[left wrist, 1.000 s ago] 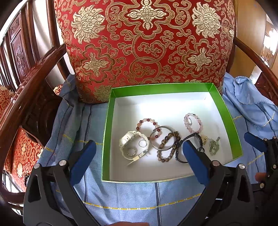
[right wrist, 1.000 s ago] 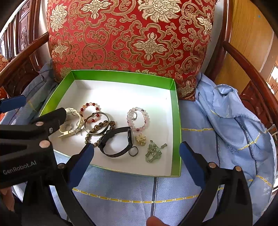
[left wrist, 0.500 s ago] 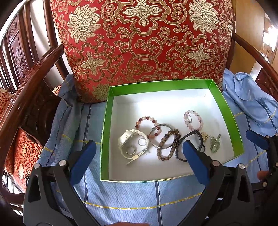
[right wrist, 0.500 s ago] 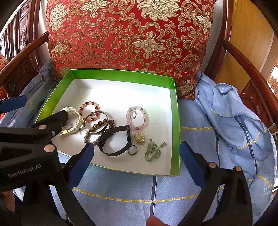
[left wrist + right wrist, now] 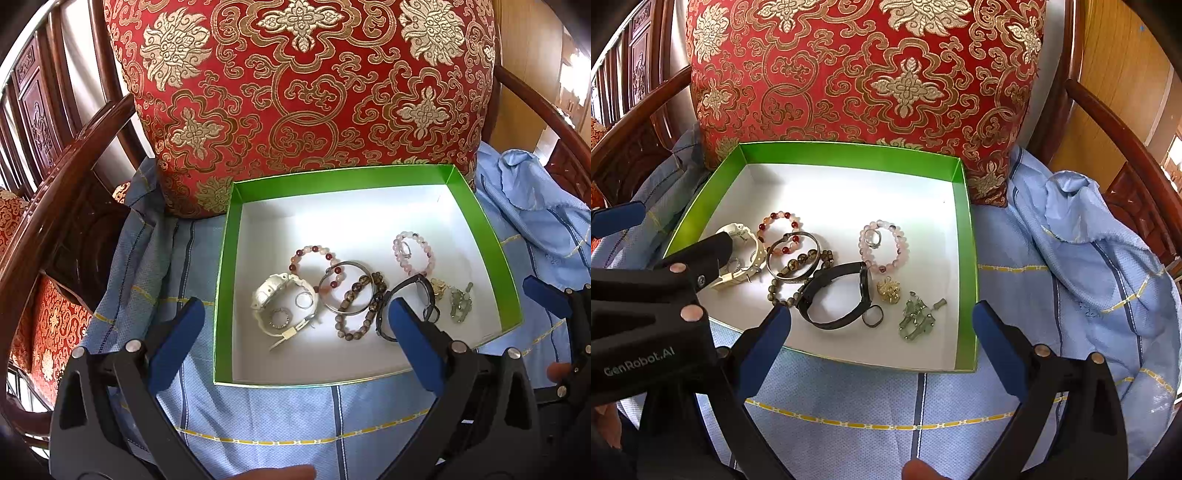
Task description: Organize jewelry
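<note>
Hovering spread wide and empty, the left claw and right claw sit just short of the green box. The jewelry lies tangled inside: light, slippery beads. The stiff black bracelet, nearest the right claw, likely offers the surest rim to pinch.

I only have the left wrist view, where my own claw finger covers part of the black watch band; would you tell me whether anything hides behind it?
Observer: Nothing does. In the right wrist view the black watch band shows whole, its near curve resting on the bare white floor of the green-walled box.
Operator: Thank you. I see only one blue finger of the right claw; is it open?
Observer: Yes, the right claw is open and empty, its fingers wide apart.
</note>
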Demonstrator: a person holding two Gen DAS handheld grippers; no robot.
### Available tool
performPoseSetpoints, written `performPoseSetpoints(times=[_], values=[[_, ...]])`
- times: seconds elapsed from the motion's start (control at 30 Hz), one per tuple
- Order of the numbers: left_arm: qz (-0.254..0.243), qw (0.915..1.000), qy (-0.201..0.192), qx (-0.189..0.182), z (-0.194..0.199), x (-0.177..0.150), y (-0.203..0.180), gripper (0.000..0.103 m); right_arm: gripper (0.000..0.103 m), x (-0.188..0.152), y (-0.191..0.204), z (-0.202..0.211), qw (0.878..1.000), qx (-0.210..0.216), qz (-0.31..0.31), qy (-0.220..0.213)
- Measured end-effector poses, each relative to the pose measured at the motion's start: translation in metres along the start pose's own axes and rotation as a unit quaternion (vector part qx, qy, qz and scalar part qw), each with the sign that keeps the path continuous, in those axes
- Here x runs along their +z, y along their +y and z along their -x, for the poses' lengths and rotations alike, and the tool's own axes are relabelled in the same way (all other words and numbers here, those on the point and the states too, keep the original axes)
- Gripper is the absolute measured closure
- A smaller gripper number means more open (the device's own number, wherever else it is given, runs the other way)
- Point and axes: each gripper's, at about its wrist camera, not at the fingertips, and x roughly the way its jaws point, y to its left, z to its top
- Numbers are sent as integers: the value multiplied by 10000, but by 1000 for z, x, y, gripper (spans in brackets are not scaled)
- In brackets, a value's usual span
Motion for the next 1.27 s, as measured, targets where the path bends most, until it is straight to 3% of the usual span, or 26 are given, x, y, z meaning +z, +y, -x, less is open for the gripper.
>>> performPoseSetpoints(times=[1.1, 1.27], values=[[-64, 10000, 39, 62, -1, 0, 0, 4, 7, -2, 1, -2, 10000, 0, -13, 33], [90, 9999, -61, 81, 4, 2, 6, 4, 7, -4, -9, 9, 9998, -47, -107, -182]])
